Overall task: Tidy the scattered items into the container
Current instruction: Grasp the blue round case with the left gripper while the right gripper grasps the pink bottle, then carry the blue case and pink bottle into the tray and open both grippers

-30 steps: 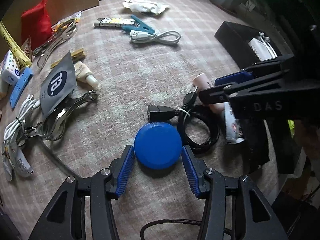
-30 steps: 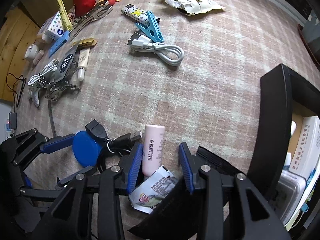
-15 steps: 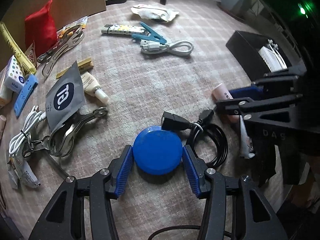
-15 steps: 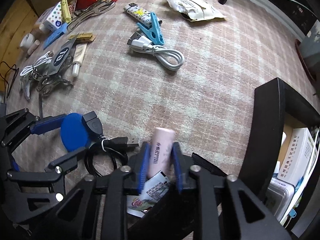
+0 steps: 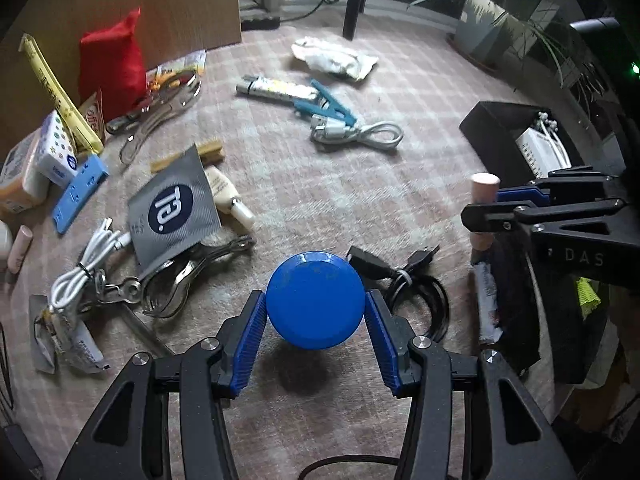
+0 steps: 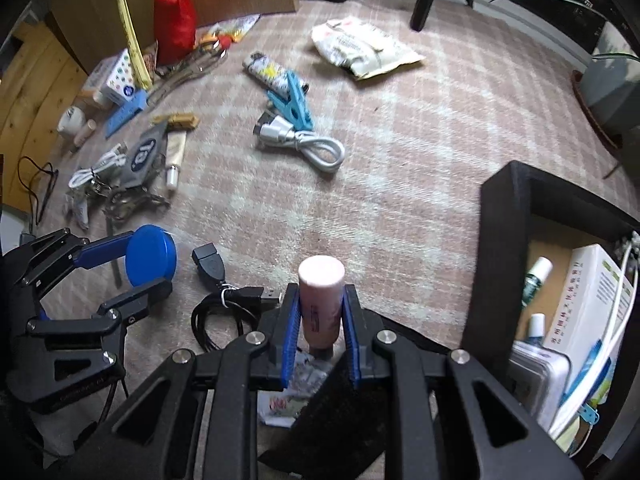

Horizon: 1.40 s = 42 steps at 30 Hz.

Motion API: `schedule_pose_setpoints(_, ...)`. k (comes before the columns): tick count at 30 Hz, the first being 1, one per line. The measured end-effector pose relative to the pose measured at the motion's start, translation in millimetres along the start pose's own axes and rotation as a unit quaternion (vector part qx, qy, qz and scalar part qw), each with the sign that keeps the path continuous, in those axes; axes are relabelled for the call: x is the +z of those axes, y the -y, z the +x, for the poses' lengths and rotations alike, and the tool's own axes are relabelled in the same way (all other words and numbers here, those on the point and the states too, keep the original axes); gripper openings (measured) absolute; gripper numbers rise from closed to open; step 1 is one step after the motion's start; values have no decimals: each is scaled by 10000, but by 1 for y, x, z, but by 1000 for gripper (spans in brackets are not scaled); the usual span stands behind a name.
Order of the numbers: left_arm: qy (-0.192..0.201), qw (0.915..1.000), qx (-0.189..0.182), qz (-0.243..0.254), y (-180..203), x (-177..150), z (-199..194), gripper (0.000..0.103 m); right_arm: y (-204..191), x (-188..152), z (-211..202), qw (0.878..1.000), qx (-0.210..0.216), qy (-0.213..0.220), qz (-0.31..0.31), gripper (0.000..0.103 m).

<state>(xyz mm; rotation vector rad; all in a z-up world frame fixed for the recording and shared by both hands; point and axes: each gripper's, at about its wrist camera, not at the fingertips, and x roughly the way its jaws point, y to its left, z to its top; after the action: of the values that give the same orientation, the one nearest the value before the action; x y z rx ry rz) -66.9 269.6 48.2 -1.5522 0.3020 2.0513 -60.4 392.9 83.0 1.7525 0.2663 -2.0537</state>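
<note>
We point both grippers steeply down at the floor. Our left gripper [image 5: 316,316] clamps a blue disc [image 5: 316,300] between its blue pads. Our right gripper [image 6: 320,326], at three o'clock of the left, squeezes a pink tube [image 6: 321,304] standing upright between its pads.

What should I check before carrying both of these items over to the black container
1. Left tongs clamped on blue lid: ok.
2. Right tongs clamped on pink tube: ok.
3. Lid clear of the black cable: ok, shadow shows underneath.
4. Tube secure against slipping: cannot tell.
5. Black container has free room: cannot tell, partly full.
6. Carpet path to container clear: ok.
</note>
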Motion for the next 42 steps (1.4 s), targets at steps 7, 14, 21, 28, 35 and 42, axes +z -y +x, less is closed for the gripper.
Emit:
schedule_pose_setpoints(7, 228, 9994, -103, 241, 35, 4, -24, 48, 42, -10, -41, 9991, 98, 343, 248, 20)
schedule_pose_setpoints(14, 404, 9971, -381, 524, 95, 19, -38, 48, 88, -34, -82, 9944, 120, 777, 703, 20)
schedule_pose_setpoints(21, 513, 9904, -774, 1027, 183, 26, -39, 48, 157, -91, -121, 9888, -231, 919, 1155, 20)
schedule_pose_setpoints(28, 332, 9803, -1164, 1561, 260, 18, -27, 48, 228, -155, -130, 9799, -539, 754, 1765, 20)
schedule_pose_setpoints(35, 246, 9730, -1290, 1897, 307, 8, -21, 48, 266, -193, -136, 9711, -709, 718, 2164, 20)
schedule_pose_setpoints(42, 167, 9730, -1244, 1938, 319, 5, -19, 48, 272, -198, -130, 9709, -692, 661, 2196, 20)
